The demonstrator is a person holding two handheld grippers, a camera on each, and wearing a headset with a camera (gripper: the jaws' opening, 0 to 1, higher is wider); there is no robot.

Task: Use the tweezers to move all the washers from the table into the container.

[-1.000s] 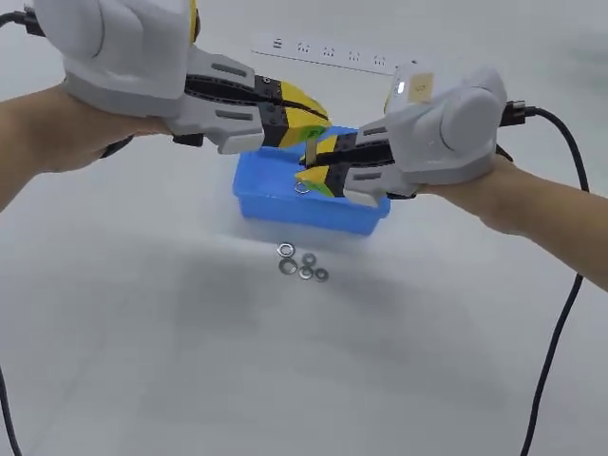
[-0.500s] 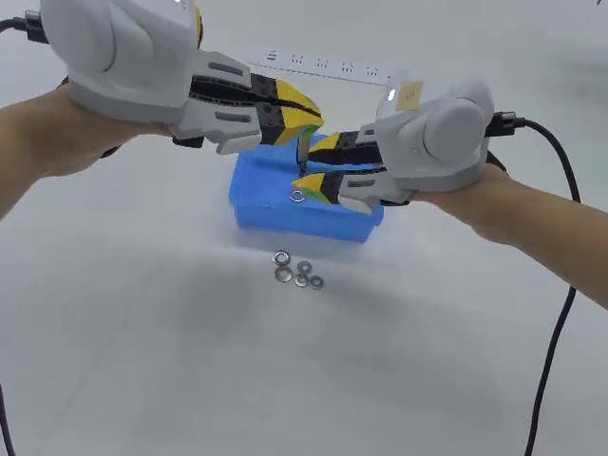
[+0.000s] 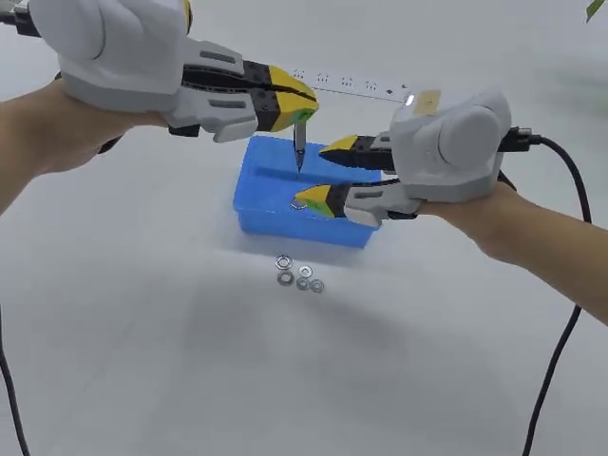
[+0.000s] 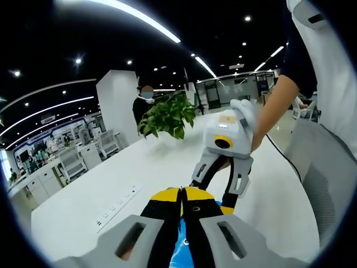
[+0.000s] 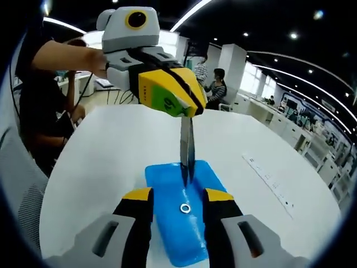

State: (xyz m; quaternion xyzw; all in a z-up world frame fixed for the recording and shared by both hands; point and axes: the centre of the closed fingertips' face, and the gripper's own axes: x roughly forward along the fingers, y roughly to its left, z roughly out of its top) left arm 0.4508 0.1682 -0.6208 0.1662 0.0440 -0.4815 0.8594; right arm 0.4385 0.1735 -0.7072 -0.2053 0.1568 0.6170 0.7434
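Slim metal tweezers (image 3: 299, 147) hang point-down from the clenched left gripper (image 3: 306, 103), their paired tips aimed into a blue, rectangular plastic container (image 3: 275, 220). One washer (image 5: 185, 208), a flat silver ring, lies on the container's smooth floor. About five loose washers (image 3: 300, 275), too small to count exactly, cluster on the matte white table (image 3: 142, 361) just beside the box at its six o'clock. The right gripper (image 3: 313, 174), reaching in from three o'clock, has its yellow-tipped jaws spread wide, grasping nothing. One long white power strip (image 3: 347, 81) lies at twelve o'clock.
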